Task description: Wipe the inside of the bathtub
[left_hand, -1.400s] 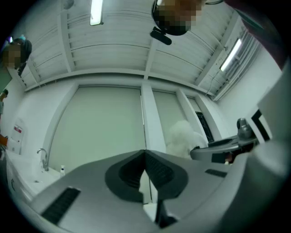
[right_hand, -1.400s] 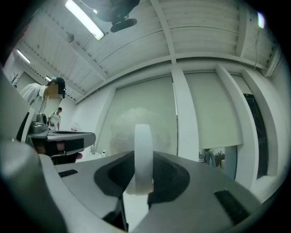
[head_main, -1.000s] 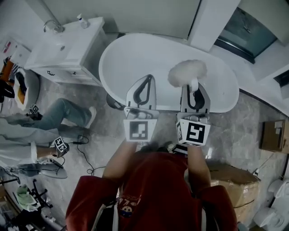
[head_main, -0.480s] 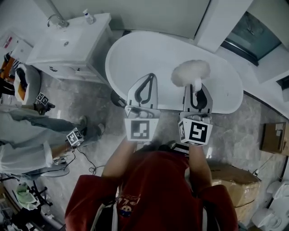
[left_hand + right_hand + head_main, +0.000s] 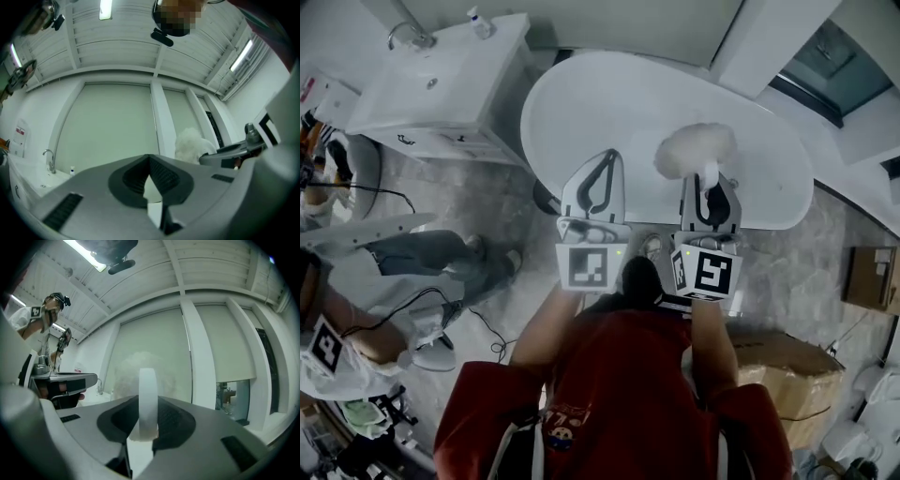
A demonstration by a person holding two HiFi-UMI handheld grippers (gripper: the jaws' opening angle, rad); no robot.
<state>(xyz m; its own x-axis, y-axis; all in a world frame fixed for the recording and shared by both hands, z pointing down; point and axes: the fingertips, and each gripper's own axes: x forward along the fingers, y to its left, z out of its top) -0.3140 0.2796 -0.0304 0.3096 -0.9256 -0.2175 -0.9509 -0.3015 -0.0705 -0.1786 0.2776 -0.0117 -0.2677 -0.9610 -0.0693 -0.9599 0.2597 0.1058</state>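
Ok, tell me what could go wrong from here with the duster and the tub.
1. The right gripper clamps the duster only by its thin handle. Pressing the fluffy head against the tub might twist the handle or pull it loose.
2. The left gripper is shut, empty and close beside the right one, so a wide stroke could knock them together.

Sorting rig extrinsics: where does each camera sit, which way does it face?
Head view: on the person's head, facing steeply down at the bathtub; shows red sleeves, left hand-held gripper, right hand-held gripper.
Left gripper view: on the left hand-held gripper, facing wall and ceiling; own jaws shut, empty.
Right gripper view: on the right one, same heading; jaws clamp the duster by its handle.
Shared: duster shows in all three.
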